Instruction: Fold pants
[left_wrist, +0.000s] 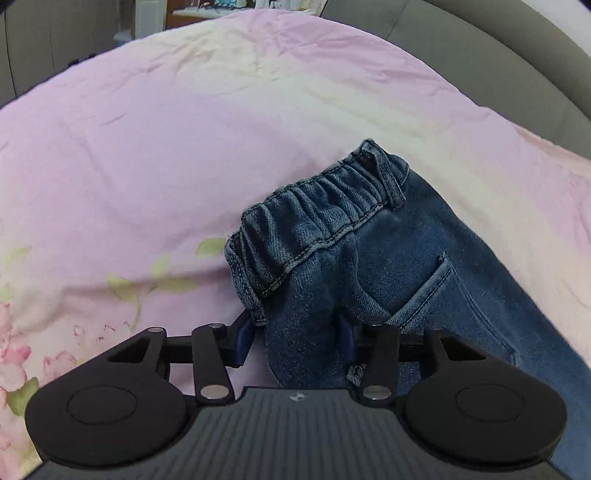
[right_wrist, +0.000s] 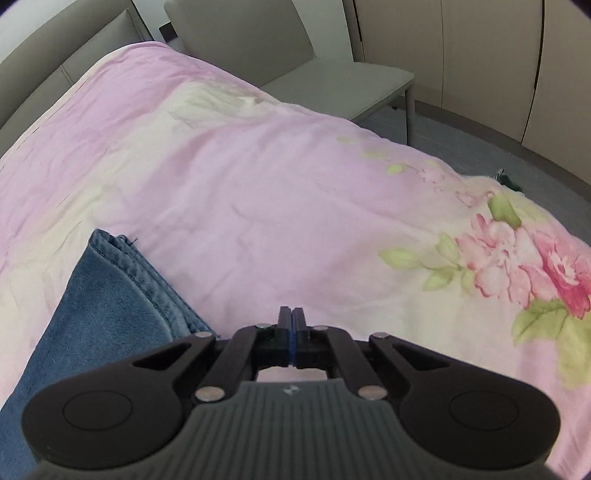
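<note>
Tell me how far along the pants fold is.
Partly done: the jeans look doubled leg on leg on the pink quilt. In hand: left gripper has jaws open around the waist fabric. Right gripper is shut, empty. Folding lengthwise remains.

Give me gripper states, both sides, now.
Left gripper: open, fingers either side of the jeans near the waistband, not clamped.
Right gripper: closed, holding nothing, over the duvet.

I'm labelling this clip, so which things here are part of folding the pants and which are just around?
Part of the job:
- jeans
- left gripper, fingers around the jeans near the waistband
- right gripper, shut, holding nothing
- floral duvet underneath

Just around:
- grey chair
- cupboard doors
</note>
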